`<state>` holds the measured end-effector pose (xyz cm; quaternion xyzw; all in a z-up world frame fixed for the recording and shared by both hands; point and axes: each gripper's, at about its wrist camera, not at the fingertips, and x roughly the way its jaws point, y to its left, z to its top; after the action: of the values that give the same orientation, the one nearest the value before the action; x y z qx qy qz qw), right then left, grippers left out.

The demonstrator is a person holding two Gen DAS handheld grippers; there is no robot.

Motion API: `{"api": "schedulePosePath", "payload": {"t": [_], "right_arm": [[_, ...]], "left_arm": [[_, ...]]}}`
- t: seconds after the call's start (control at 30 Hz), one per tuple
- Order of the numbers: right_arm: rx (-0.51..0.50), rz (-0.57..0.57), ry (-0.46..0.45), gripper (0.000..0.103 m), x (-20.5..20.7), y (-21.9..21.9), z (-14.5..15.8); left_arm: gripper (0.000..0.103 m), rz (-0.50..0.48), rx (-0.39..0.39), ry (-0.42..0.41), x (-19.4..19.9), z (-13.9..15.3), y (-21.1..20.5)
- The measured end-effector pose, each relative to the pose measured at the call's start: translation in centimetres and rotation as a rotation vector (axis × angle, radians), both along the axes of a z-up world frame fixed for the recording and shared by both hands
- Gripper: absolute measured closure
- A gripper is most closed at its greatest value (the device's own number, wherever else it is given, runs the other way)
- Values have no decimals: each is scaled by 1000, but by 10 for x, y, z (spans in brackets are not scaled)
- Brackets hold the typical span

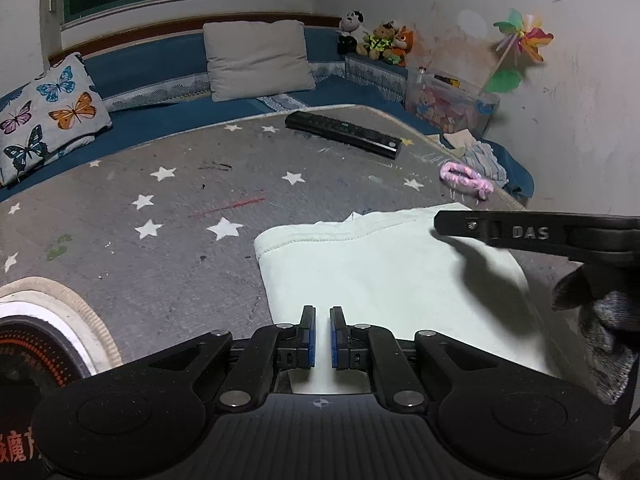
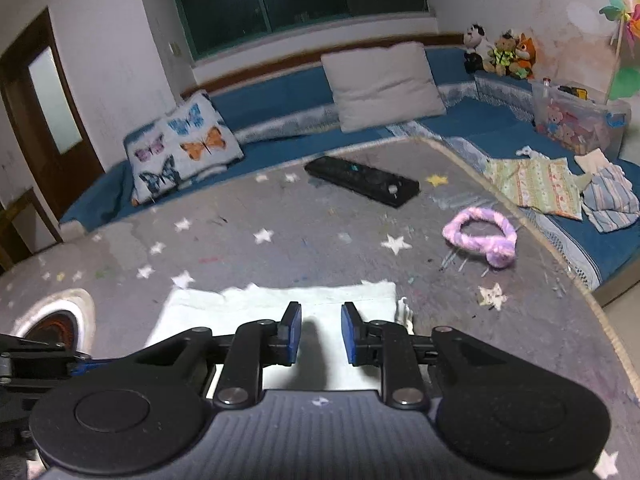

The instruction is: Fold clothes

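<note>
Both released: left hand-held gripper and right hand-held gripper over folded pale garment, near edge hidden.

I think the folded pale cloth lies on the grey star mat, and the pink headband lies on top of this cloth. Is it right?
Not quite. The folded pale cloth does lie on the grey star mat, but the pink headband is not on top of it. It lies on the mat itself, apart from the cloth, farther back and to the right. The right wrist view shows this most clearly.
</note>
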<state>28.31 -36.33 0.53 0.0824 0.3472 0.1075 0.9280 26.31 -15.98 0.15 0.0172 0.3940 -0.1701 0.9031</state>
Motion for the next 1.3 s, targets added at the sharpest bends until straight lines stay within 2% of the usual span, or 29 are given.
{"api": "schedulePosePath", "payload": {"t": [0.07, 0.17, 0.3, 0.43, 0.73, 0.93, 1.07, 1.17, 1.3], "right_arm": [[-15, 3, 11, 82, 5, 2, -6], [-28, 15, -1, 73, 2, 5, -5], [-63, 48, -23, 65, -9, 12, 3], [-74, 83, -27, 62, -21, 18, 10], [-109, 153, -17, 58, -62, 29, 13], [-151, 183, -19, 45, -95, 35, 11], [-159, 191, -30, 28, -118, 37, 10], [-165, 182, -35, 26, -131, 39, 7], [-167, 165, -46, 18, -146, 40, 5]], "left_arm": [[95, -2, 3, 8, 2, -3, -1], [92, -6, 5, 9, 1, -4, -2], [77, -7, 10, 1, -4, -1, -2], [75, -5, 20, -3, -10, 2, 0], [62, -4, 40, -8, -33, 8, 8], [47, 4, 41, -10, -52, 8, 15], [38, 11, 42, -6, -62, 6, 19], [34, 13, 43, -4, -71, 4, 21], [26, 13, 48, -8, -81, 2, 23]]}}
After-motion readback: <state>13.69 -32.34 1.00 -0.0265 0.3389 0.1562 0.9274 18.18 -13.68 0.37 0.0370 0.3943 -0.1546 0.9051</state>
